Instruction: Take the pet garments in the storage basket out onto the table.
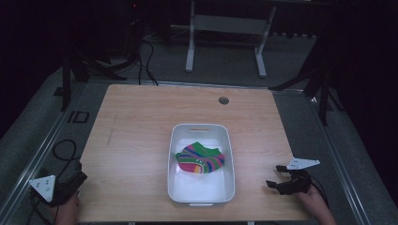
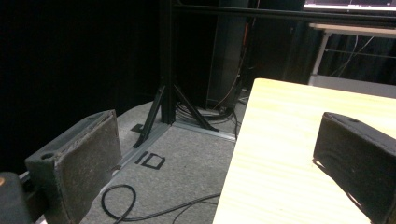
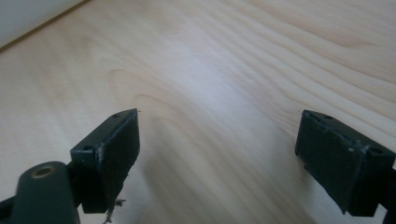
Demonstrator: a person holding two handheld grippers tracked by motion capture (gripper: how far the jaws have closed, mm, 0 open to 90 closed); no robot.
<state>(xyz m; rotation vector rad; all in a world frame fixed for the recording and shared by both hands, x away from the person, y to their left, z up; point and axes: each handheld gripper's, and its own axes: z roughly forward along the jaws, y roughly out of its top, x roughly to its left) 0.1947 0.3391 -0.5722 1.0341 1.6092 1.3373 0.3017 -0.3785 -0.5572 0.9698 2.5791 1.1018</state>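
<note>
Both tongs, left (image 1: 70, 185) and right (image 1: 281, 180), are released; the left, at seven o'clock, could slip off the tabletop (image 1: 136, 140) edge.

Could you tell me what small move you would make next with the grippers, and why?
Probably bring the right gripper left toward the white bin. Its jaws stand open and empty over bare table, while the striped sock lies loose in the bin, and that gripper sits nearer than the left gripper at the table's corner.
</note>
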